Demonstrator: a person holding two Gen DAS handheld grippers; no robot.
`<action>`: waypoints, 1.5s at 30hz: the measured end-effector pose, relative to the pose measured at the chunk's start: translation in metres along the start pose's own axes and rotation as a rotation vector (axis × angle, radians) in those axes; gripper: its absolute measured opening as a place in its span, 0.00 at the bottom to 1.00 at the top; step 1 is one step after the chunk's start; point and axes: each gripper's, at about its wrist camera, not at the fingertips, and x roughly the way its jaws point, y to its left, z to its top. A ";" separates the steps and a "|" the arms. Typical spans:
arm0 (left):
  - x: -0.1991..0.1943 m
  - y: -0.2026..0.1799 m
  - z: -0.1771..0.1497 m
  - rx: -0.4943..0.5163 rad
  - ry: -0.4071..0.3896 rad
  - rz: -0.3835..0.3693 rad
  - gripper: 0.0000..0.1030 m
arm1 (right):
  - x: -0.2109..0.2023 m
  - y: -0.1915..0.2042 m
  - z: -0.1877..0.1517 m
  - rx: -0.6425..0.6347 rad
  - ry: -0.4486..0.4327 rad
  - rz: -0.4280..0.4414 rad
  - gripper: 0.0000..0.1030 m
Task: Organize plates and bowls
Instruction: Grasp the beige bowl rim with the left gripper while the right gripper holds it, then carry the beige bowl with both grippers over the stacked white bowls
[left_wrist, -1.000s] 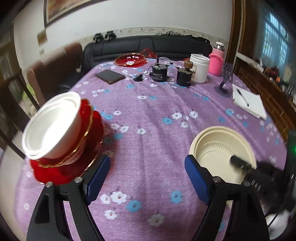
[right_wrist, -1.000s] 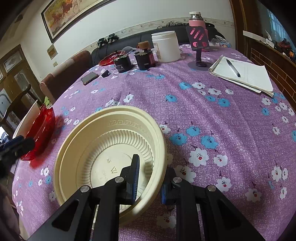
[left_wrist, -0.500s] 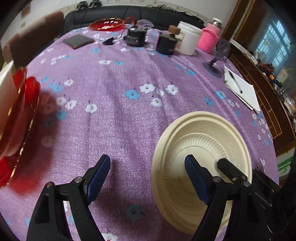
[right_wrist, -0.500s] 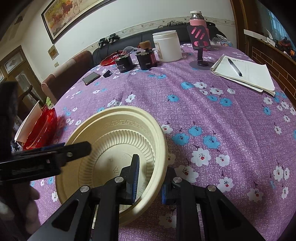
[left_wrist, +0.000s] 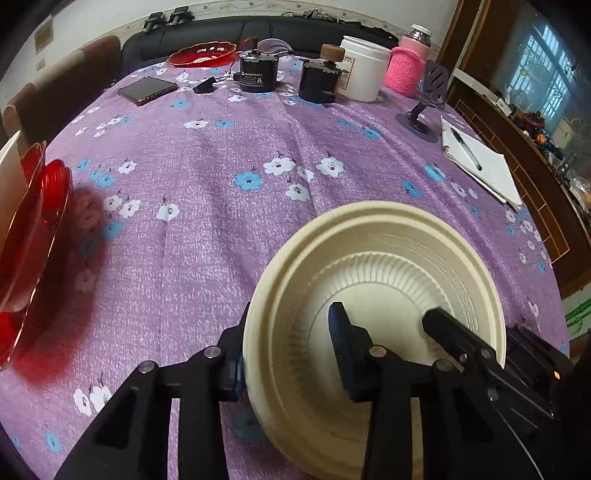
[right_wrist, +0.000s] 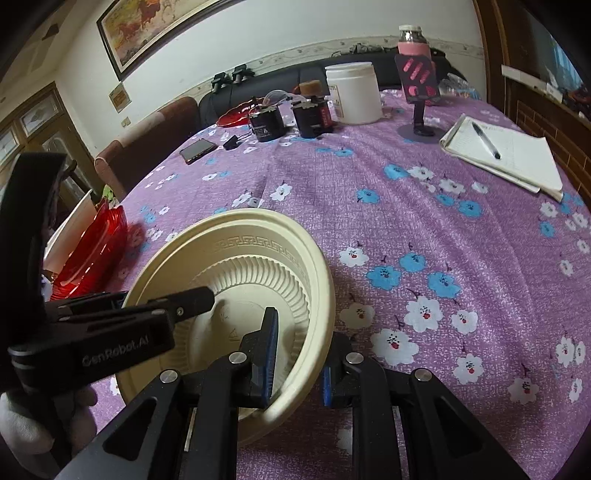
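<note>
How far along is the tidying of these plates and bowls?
Partly done: a white bowl already sits on red plates at the table's edge. In hand: the cream plate, pinched by the right gripper, with the left gripper closing on its rim. Stacking it remains.

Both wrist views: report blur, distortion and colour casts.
Left wrist view: strong fisheye bending, black corners, the translucent red plastic plate throws a red tint on the purple flowered tablecloth. Right wrist view: the same curvature, sharp on the cream ribbed plastic bowl.
</note>
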 end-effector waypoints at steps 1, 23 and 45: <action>-0.001 0.002 -0.002 -0.008 -0.001 -0.005 0.33 | -0.002 0.000 0.000 -0.002 -0.010 0.003 0.19; -0.079 0.043 -0.043 -0.056 -0.128 -0.018 0.15 | -0.024 0.047 -0.012 -0.075 -0.073 0.136 0.19; -0.199 0.176 -0.063 -0.269 -0.350 0.020 0.15 | -0.030 0.207 0.025 -0.213 -0.055 0.306 0.19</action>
